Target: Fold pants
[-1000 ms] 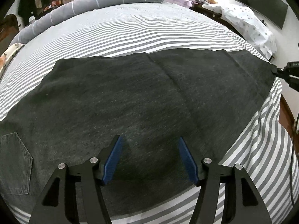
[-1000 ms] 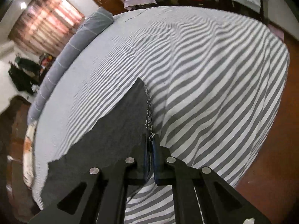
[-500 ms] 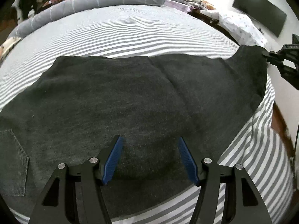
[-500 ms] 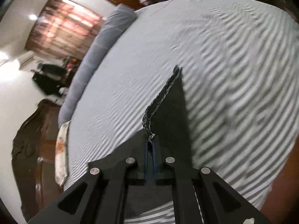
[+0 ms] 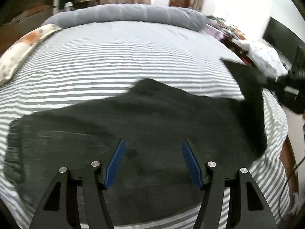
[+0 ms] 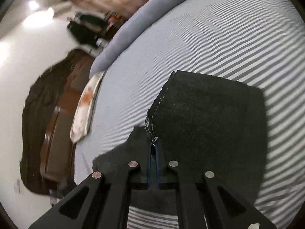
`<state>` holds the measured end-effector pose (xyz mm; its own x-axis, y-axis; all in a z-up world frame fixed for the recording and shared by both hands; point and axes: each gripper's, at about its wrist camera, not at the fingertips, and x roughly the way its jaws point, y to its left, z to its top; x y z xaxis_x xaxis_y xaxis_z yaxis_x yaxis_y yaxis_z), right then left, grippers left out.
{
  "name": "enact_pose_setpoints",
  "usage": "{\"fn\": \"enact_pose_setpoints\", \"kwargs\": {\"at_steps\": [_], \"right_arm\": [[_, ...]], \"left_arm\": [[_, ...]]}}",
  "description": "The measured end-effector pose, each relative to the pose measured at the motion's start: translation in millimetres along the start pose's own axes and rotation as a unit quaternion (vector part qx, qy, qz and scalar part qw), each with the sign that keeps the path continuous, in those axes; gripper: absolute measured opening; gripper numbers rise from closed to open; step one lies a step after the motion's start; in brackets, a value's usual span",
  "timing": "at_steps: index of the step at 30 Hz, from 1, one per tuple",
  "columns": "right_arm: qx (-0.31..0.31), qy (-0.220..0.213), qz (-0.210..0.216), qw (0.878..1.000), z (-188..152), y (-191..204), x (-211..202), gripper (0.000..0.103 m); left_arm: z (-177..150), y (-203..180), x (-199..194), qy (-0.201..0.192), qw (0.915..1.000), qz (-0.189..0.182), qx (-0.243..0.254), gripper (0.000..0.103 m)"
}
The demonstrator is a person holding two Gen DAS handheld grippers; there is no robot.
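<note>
Dark grey pants [image 5: 152,118] lie spread across the striped bed sheet [image 5: 133,57]. My left gripper [image 5: 153,162] hovers over their near part, open, with nothing between its blue pads [image 5: 116,164]. At the right edge of the left wrist view, my right gripper [image 5: 268,81] holds the leg end raised off the bed. In the right wrist view the right gripper [image 6: 152,150] is shut on the frayed hem, and the lifted flap of pants [image 6: 209,118] hangs ahead of it above the sheet [image 6: 228,38].
A long grey bolster [image 5: 129,15] lies along the bed's far side and a floral pillow [image 5: 22,45] at the far left. Piled clothes [image 5: 228,28] and a dark wall screen [image 5: 280,34] are at the right. A dark wooden headboard [image 6: 57,114] stands beyond the pillow.
The right gripper has lifted the hem off the bed and carried the leg end inward over the pants. The left gripper has drawn back and risen, still open.
</note>
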<state>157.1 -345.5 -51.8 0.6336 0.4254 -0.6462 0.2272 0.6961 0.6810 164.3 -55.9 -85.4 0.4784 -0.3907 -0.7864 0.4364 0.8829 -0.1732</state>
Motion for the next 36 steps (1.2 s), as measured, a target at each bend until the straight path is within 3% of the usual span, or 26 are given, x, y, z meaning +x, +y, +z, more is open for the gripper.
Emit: {"fn": "enact_pose_setpoints", "kwargs": {"at_steps": [4, 9, 18, 23, 26, 30, 34, 36], "right_arm": [[-0.024, 0.050, 0.010, 0.998, -29, 29, 49, 0.005], [-0.065, 0.107, -0.011, 0.992, -67, 49, 95, 0.005], [-0.099, 0.170, -0.037, 0.980, -118, 41, 123, 0.005], [-0.102, 0.181, -0.026, 0.978, -128, 37, 126, 0.006], [-0.141, 0.186, -0.045, 0.971, -135, 43, 132, 0.006], [-0.157, 0.181, -0.047, 0.970, -133, 47, 127, 0.014], [-0.144, 0.149, -0.032, 0.978, -131, 43, 98, 0.028], [-0.134, 0.137, -0.029, 0.981, -132, 34, 81, 0.029]], "left_arm": [[-1, 32, -16, -0.015, 0.9994, 0.014, -0.029, 0.063], [-9, 55, -24, -0.023, 0.9981, 0.019, -0.054, 0.063], [-11, 50, -22, -0.022, 0.9985, 0.015, -0.047, 0.063], [-10, 45, -17, -0.016, 0.9988, 0.015, -0.044, 0.063], [-8, 38, -15, -0.016, 0.9992, 0.008, -0.036, 0.063], [-5, 26, -15, -0.014, 0.9995, -0.001, -0.027, 0.063], [-11, 17, -13, 0.007, 0.9989, -0.029, -0.036, 0.063], [-18, 17, -10, 0.025, 0.9974, -0.043, -0.052, 0.063]]}}
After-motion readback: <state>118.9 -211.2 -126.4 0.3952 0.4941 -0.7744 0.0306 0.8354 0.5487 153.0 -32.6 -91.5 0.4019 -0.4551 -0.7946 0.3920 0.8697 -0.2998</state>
